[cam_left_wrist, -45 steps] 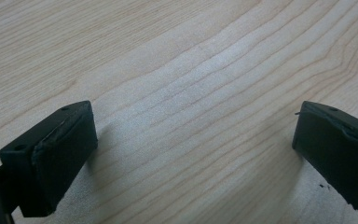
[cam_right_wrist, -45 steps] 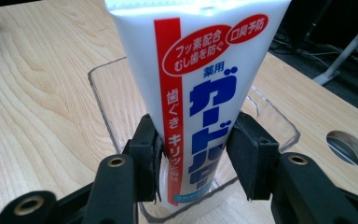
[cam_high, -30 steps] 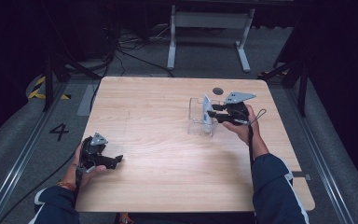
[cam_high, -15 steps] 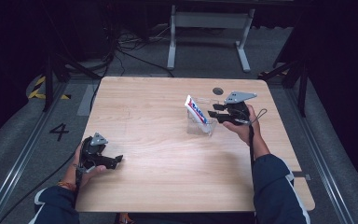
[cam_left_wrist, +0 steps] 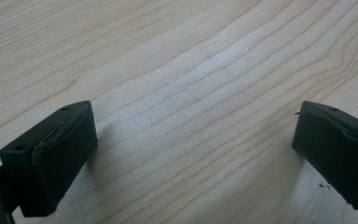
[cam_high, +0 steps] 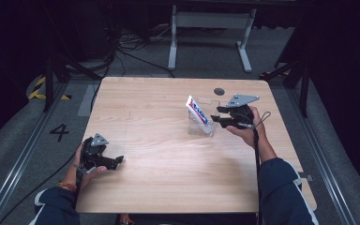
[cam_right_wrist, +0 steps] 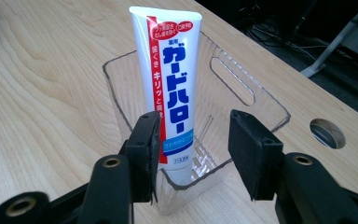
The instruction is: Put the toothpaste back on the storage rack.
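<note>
toothpaste tube leans upright in the clear bin near the bench's far right corner. our right gripper has just been opening, its jaws apart around the tube, the left pad just beside it. our left gripper rests open near the near left corner.

Dark room, grey floor; wooden table, floor cables
</note>
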Demonstrator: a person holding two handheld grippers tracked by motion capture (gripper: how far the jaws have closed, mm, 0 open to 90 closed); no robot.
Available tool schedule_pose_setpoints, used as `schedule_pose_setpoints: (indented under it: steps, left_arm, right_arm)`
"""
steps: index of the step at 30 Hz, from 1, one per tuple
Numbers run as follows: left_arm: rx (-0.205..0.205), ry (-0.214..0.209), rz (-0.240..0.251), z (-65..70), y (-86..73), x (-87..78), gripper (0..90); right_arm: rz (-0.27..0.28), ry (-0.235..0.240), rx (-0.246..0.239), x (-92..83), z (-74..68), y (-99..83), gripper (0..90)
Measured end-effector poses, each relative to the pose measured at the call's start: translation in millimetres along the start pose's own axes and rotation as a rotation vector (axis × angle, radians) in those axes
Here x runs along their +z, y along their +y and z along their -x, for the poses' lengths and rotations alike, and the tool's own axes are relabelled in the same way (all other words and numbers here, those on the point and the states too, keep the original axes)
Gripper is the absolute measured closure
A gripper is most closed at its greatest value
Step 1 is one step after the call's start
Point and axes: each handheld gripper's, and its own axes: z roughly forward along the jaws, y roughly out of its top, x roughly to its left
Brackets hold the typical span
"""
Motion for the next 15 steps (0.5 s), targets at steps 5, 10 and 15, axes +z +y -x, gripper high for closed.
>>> schedule_pose_setpoints:
  steps: [5, 10, 15]
  left_arm:
    - [0.000, 0.000, 0.000, 0.0, 0.0, 0.0, 0.4]
    - [-0.001, 0.000, -0.001, 0.0, 0.0, 0.0, 0.4]
    - [0.003, 0.004, 0.001, -0.2, 0.1, 0.0, 0.4]
  right_arm:
    - [-0.021, -0.004, -0.029, -6.4, -5.9, 0.9, 51.4]
    - [-0.040, -0.012, -0.054, -11.2, -11.8, 0.2, 46.5]
    - [-0.066, -0.035, -0.076, -15.8, -16.7, -2.6, 40.9]
